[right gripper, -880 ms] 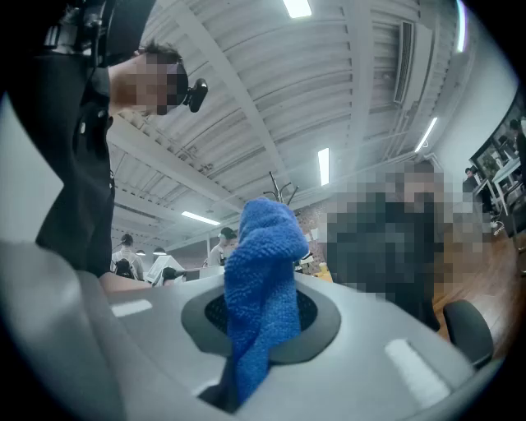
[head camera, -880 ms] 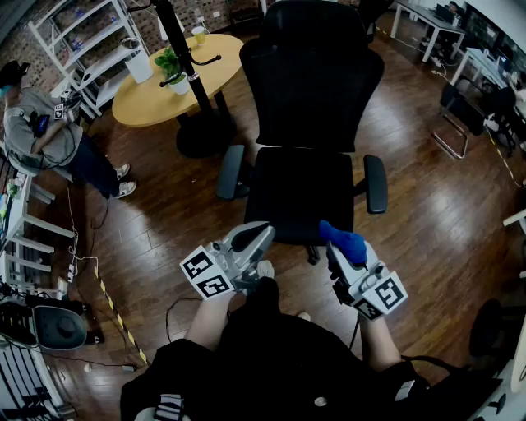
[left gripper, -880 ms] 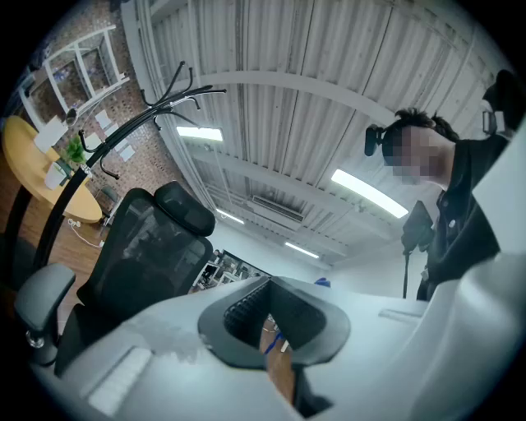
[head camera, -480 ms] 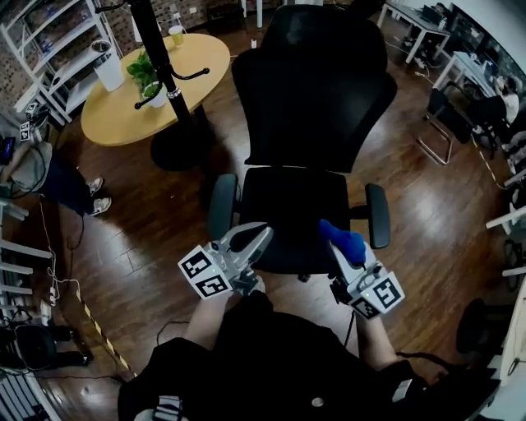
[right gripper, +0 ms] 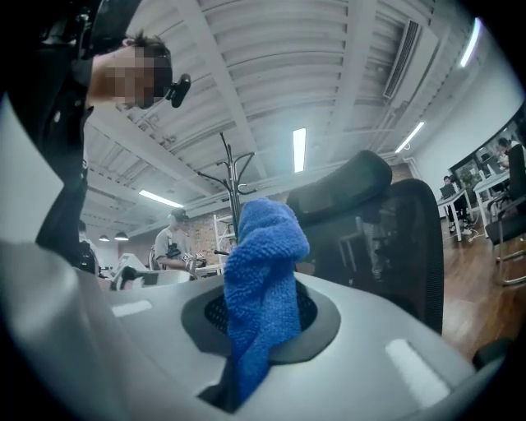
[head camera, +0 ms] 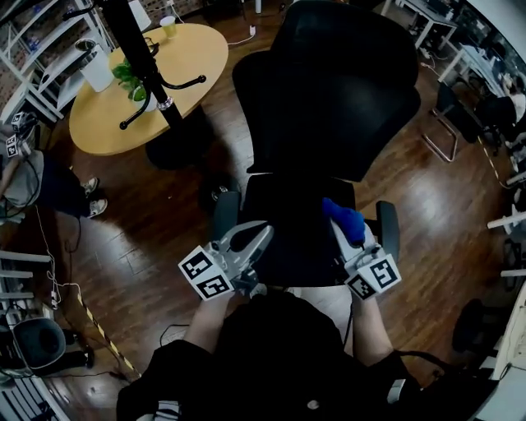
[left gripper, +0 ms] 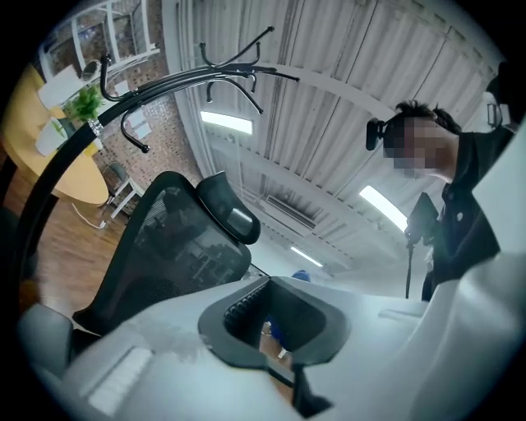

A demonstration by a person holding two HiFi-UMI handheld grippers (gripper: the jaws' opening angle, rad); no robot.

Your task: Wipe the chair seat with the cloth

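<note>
On a dark wooden floor (head camera: 164, 222) stands one black office chair (head camera: 329, 107), its tall mesh back towards the top of the head view and its seat (head camera: 283, 222) directly before the person. Two armrests (head camera: 224, 215) flank the seat. One round yellow counter (head camera: 107, 115) stands well apart at upper left. One black coat stand (head camera: 140, 49) rises across the counter's near side. A second person (head camera: 33, 181) shows at the left edge.

Two tongs are held low over the seat's front edge, each bearing a cube of square markers. The left tongs (head camera: 261, 233) point towards the seat's left front. In the left gripper view these tongs (left gripper: 275, 329) are only narrowly apart, with nothing between the jaws — floor and a scrap of blue show through the gap. The right tongs (head camera: 339, 229) are clamped on one blue cloth (head camera: 345, 220). It shows over the seat's right side, just inside the right armrest. Whether it touches the seat cannot be told. In the right gripper view the cloth (right gripper: 261, 288) stands up out of the jaws as a bunched fold, with the chair back behind it.

On the counter stand one potted plant (head camera: 125, 76) and one cup (head camera: 168, 25).
</note>
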